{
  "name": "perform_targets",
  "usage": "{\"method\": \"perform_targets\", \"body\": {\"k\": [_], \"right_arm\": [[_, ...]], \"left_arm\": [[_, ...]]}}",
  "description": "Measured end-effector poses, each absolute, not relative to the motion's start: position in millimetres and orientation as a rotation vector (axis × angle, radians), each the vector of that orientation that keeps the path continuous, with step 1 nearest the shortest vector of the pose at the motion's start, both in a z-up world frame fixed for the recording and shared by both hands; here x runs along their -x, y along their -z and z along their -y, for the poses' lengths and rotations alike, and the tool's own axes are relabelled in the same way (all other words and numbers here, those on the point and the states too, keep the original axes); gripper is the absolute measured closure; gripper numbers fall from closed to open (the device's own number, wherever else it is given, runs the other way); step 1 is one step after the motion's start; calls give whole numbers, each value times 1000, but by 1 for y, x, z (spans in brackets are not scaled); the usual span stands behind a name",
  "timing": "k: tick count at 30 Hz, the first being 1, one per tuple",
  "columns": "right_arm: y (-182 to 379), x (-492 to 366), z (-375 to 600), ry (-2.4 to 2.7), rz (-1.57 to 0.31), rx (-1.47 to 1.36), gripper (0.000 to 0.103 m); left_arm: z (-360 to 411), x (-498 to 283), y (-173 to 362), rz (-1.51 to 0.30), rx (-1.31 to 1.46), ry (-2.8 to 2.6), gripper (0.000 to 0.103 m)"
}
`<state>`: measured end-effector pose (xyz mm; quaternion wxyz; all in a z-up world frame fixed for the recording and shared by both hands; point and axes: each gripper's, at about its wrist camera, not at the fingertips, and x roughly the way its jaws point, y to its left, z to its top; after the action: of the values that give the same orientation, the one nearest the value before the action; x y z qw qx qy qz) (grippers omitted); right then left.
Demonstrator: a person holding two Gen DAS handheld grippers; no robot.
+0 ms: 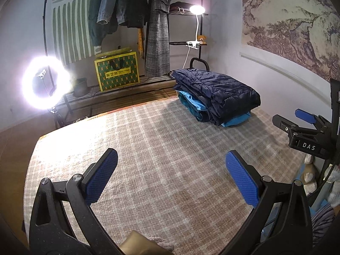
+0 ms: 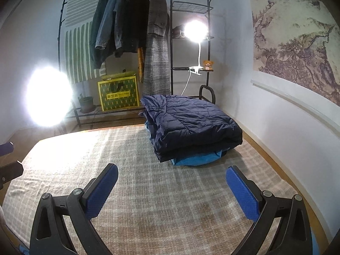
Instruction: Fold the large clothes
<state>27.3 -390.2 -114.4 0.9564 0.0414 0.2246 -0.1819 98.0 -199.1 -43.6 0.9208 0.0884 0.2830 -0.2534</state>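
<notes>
The checked bed cover (image 2: 148, 191) carries a stack at its far right corner: a folded navy quilted jacket (image 2: 191, 125) on top of folded blue garments (image 2: 195, 159). The left gripper (image 1: 171, 176) and right gripper (image 2: 171, 189) hover over bare cover, both spread wide and holding nothing. No garment lies unfolded here, so judging the next step, fetch 1 from the clothes rack (image 2: 131, 21) and spread it flat mid-cover. The yellow-green gift bag (image 2: 119, 93) on the rack's bottom shelf hides its contents.

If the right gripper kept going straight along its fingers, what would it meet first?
Probably the plaid bed cover: the open right gripper angles down at bare fabric. The folded navy jacket lies farther ahead, slightly right; depth is uncertain.
</notes>
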Motion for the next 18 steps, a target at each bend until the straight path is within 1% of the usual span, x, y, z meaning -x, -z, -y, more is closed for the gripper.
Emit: {"method": "perform_targets", "body": {"k": [18], "right_arm": [[115,-29,390,375,-452,-104,0]], "left_arm": [[199,-96,43,-575,-181,521,0]]}}
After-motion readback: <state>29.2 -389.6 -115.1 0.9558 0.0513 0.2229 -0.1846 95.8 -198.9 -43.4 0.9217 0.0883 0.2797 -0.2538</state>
